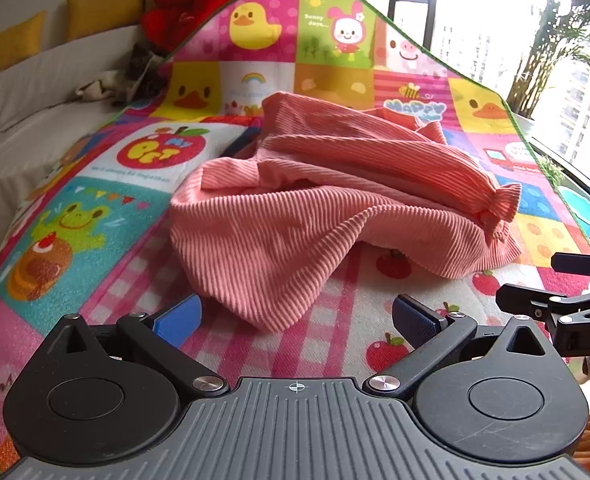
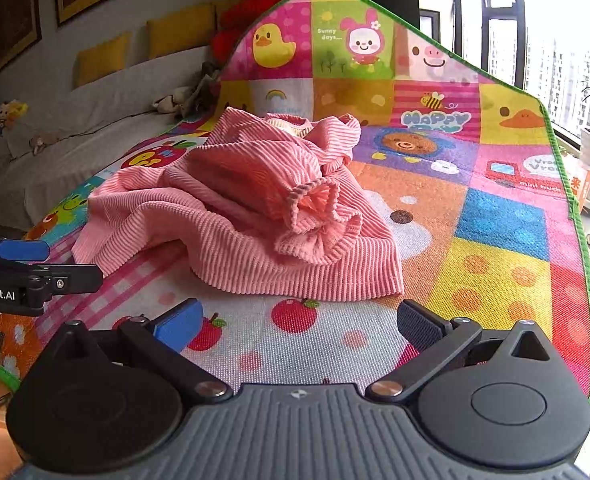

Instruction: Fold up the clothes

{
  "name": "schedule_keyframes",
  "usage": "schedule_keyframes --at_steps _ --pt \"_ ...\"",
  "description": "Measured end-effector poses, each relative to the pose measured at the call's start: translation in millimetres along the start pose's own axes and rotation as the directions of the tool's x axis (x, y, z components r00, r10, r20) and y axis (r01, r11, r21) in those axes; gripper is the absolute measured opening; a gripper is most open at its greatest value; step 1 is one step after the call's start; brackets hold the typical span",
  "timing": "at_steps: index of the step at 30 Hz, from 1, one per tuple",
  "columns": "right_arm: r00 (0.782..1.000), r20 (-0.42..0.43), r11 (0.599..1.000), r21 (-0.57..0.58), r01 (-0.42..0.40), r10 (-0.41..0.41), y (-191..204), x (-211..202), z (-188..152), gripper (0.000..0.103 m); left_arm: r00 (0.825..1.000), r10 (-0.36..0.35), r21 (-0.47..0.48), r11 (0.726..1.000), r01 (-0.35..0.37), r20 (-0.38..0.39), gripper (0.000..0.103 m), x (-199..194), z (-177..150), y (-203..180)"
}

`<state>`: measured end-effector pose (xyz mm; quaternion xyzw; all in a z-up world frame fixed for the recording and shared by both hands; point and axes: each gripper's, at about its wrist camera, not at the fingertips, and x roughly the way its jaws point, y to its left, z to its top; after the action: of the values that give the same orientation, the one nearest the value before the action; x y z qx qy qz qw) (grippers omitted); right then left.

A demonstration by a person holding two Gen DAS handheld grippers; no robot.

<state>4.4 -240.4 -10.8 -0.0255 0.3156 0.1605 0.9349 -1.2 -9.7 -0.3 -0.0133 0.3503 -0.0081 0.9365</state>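
The crumpled pink garment (image 1: pixel 335 200) lies just ahead of both grippers — left gripper (image 1: pixel 297 320), right gripper (image 2: pixel 299 324) — jaws apart, empty.

The pink garment (image 1: pixel 335 204) is ribbed, matt cloth. The play mat (image 2: pixel 495 240) under it is printed woven fabric, coarse-grained. The left tongs (image 1: pixel 295 320) and right tongs (image 2: pixel 299 324) are matt black plastic with ridged grey housing and shiny metal screws.
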Motion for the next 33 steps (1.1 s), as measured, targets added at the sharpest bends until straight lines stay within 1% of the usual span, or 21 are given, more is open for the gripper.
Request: schedule_keyframes --at_steps 6,7,9,17,33 --pt "1.000 0.016 1.000 0.030 -0.008 0.007 3 -5 -4 0.103 1.000 0.007 0.029 1.000 -0.007 -0.014 0.103 -2 -5 -39" --pt "1.000 0.007 0.999 0.031 -0.011 0.011 4 -4 -4 0.103 1.000 0.006 0.031 1.000 -0.006 -0.017 0.103 -2 -5 -42" --pt "1.000 -0.018 0.999 0.036 -0.017 0.018 4 0 -1 0.103 1.000 0.004 0.030 1.000 -0.004 -0.025 0.103 -4 -5 -45" --pt "0.999 -0.018 0.998 0.057 -0.030 0.031 -3 1 -2 0.103 0.998 0.007 0.028 1.000 -0.005 -0.059 0.103 -3 -7 -49" --pt "0.999 -0.035 0.997 0.074 -0.033 0.036 -5 3 -4 0.103 0.997 0.009 0.026 1.000 -0.007 -0.076 0.103 0 -7 -50"
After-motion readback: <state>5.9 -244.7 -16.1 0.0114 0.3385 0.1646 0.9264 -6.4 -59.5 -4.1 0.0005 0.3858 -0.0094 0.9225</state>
